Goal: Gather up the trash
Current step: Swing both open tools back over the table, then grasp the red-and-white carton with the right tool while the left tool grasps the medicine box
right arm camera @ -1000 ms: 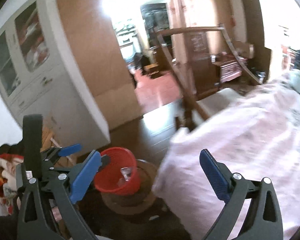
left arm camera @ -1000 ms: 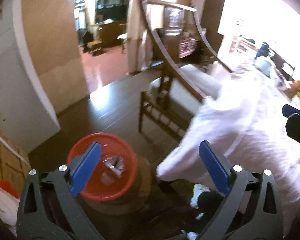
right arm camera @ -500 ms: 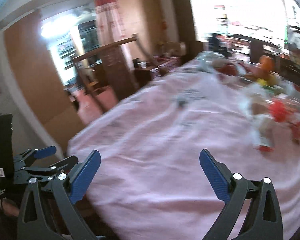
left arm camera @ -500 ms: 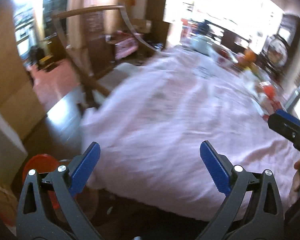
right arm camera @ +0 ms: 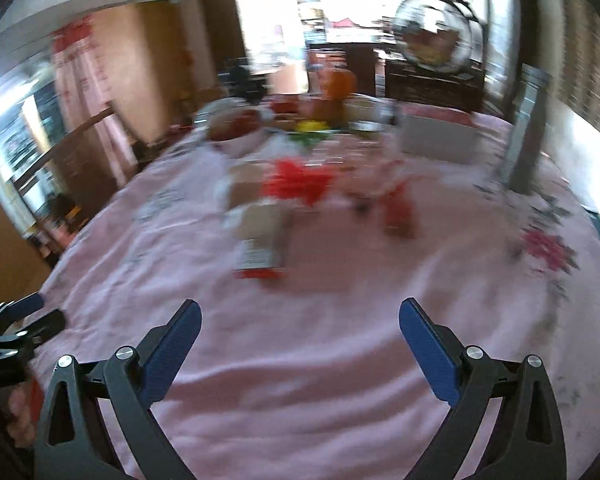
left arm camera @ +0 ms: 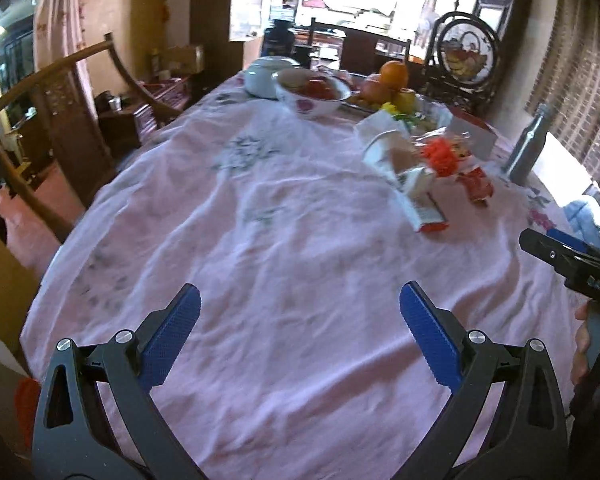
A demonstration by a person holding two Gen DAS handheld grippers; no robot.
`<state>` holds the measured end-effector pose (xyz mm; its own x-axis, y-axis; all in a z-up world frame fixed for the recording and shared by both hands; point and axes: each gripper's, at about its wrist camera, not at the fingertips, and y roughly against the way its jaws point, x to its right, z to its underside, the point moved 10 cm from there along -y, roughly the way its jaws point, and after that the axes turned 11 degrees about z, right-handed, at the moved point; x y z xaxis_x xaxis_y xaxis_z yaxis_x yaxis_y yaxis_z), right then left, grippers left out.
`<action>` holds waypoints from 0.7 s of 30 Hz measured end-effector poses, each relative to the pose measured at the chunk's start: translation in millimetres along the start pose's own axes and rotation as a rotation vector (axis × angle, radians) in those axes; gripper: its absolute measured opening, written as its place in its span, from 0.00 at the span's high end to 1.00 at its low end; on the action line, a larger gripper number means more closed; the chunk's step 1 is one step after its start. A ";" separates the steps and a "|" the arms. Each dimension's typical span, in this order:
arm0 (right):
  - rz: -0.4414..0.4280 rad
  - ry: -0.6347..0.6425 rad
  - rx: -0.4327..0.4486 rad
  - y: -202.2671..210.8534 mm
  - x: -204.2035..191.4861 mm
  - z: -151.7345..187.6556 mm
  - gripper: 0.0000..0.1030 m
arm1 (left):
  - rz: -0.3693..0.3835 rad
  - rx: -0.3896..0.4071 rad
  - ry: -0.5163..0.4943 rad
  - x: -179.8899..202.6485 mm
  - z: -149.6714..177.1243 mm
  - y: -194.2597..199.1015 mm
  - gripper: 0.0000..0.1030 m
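Observation:
Trash lies on a table with a pink cloth [left arm camera: 284, 240]: a flattened white and red carton [left arm camera: 420, 200], a crumpled red wrapper [left arm camera: 440, 156], a small red packet [left arm camera: 476, 188] and a paper cup [left arm camera: 384, 148]. In the blurred right wrist view the carton [right arm camera: 260, 240] and red wrapper [right arm camera: 300, 180] lie ahead. My left gripper [left arm camera: 300, 320] is open and empty above the near cloth. My right gripper [right arm camera: 300, 324] is open and empty; it also shows in the left wrist view [left arm camera: 564, 256] at the right edge.
At the far end stand a bowl of fruit [left arm camera: 312, 92], a white pot [left arm camera: 264, 76], oranges [left arm camera: 392, 76], a white box [left arm camera: 472, 132] and a metal bottle [left arm camera: 528, 148]. A wooden chair [left arm camera: 60, 92] stands left. A red bin's edge [left arm camera: 26, 396] shows low left.
Both grippers swung from the red bin on the floor up and right to face the tabletop. The trash and dishes came into view. Both stayed open.

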<state>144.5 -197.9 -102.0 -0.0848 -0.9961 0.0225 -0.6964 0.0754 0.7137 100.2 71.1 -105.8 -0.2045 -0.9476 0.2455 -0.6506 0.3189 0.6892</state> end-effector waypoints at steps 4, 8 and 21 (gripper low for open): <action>0.064 -0.049 -0.009 -13.6 39.5 -7.9 0.05 | 0.021 -0.012 -0.004 9.3 -7.0 -12.1 0.07; 0.116 -0.039 -0.007 -29.7 57.4 -18.4 0.05 | 0.039 -0.030 -0.006 16.2 -10.3 -23.3 0.07; 0.085 -0.017 -0.045 -103.2 62.0 -57.5 0.32 | 0.059 -0.110 0.028 9.6 -9.7 -70.7 0.07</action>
<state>252.1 -270.1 -134.0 -0.1544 -0.9853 0.0726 -0.6536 0.1570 0.7404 151.3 39.6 -145.6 -0.2185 -0.9267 0.3057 -0.5538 0.3757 0.7431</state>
